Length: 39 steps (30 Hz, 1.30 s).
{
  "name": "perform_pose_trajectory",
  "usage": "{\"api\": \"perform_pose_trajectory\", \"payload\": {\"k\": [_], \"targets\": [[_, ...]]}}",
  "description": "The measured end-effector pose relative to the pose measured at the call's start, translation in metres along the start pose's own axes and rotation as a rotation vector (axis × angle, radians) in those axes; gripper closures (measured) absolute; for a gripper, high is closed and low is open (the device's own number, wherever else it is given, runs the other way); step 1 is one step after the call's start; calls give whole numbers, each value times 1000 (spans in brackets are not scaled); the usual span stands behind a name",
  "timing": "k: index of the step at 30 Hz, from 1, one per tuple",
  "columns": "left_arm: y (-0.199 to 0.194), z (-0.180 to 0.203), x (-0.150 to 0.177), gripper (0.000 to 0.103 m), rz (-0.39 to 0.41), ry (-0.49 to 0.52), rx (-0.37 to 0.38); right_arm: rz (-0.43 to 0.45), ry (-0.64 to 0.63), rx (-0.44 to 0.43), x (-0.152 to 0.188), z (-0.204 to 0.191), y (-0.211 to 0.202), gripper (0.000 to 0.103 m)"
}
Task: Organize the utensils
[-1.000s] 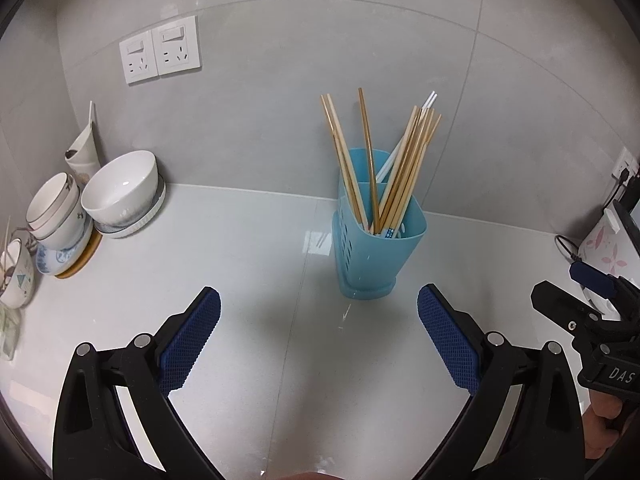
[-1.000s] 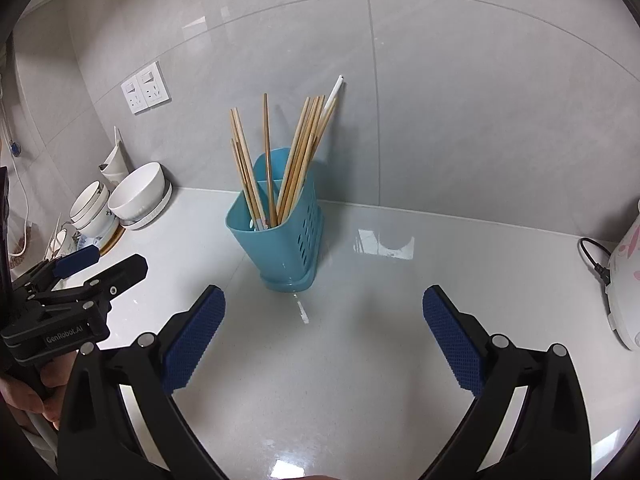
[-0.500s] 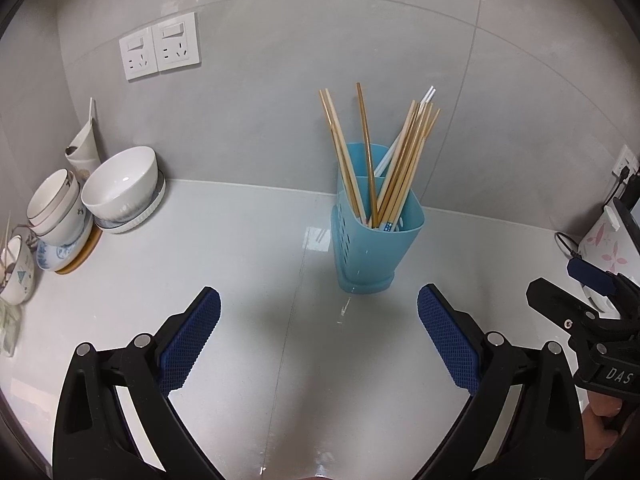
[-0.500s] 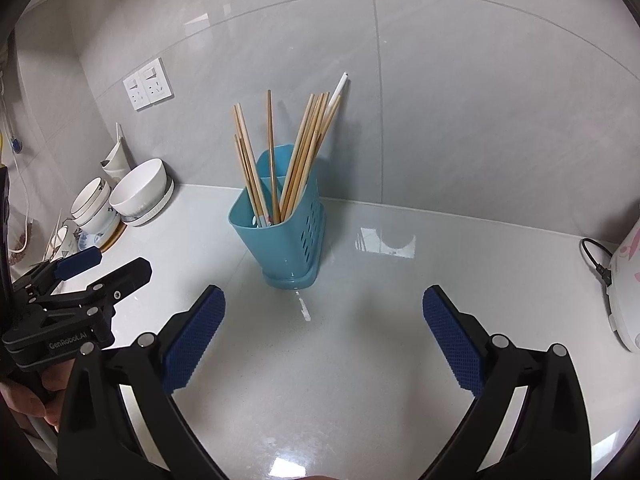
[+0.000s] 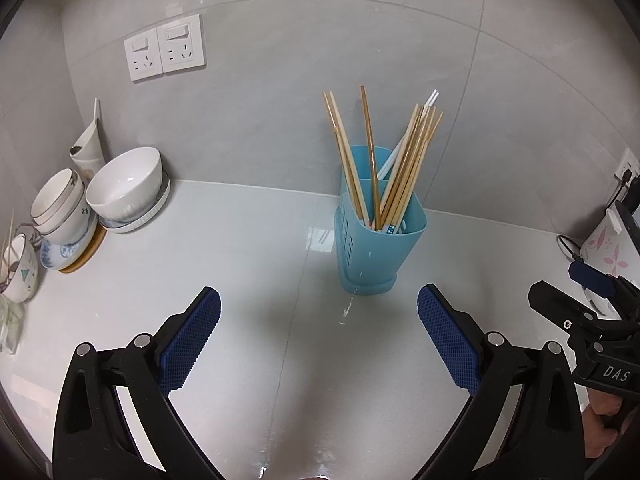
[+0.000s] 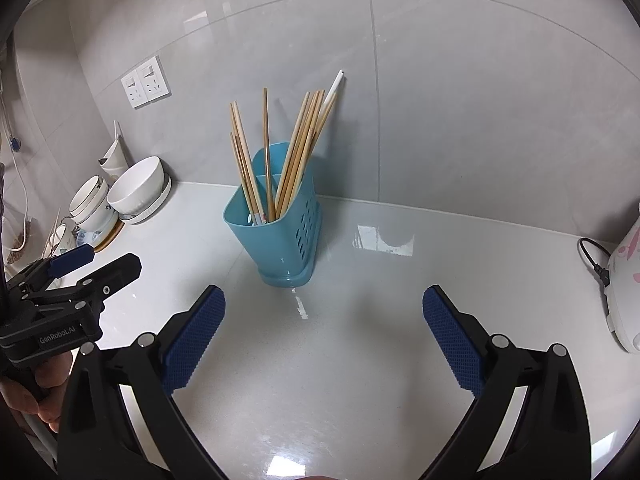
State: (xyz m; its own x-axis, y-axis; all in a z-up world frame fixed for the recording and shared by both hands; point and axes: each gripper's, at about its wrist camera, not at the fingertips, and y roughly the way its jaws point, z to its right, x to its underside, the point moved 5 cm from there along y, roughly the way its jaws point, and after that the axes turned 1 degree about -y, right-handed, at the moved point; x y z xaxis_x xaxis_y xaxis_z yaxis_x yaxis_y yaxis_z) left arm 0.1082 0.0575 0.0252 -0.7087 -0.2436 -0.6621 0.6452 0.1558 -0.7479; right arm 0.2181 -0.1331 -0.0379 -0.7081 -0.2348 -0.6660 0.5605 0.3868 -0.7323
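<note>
A blue plastic utensil holder (image 5: 378, 248) stands upright on the white counter near the tiled wall, holding several wooden chopsticks (image 5: 404, 168) and a white one. It also shows in the right wrist view (image 6: 280, 240) with its chopsticks (image 6: 298, 152). My left gripper (image 5: 319, 320) is open and empty, low over the counter in front of the holder. My right gripper (image 6: 324, 320) is open and empty, also in front of it. Each gripper shows at the edge of the other's view: the right gripper (image 5: 576, 304), the left gripper (image 6: 80, 268).
Stacked white bowls (image 5: 120, 192) and patterned bowls (image 5: 60, 212) sit at the far left by the wall. Wall sockets (image 5: 164, 52) are above them. A white appliance with pink flowers (image 6: 624, 280) and its cable stand at the right edge.
Both grippers have drawn back slightly from the holder, which now sits a little farther and higher in view. Both stay open and empty.
</note>
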Motion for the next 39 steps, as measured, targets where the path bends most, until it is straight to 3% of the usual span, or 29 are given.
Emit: {"api": "perform_pose_trajectory", "payload": {"k": [39], "targets": [[5,11,0,6,-14,29,21,-16,-7,10,0,3,6,8]]}}
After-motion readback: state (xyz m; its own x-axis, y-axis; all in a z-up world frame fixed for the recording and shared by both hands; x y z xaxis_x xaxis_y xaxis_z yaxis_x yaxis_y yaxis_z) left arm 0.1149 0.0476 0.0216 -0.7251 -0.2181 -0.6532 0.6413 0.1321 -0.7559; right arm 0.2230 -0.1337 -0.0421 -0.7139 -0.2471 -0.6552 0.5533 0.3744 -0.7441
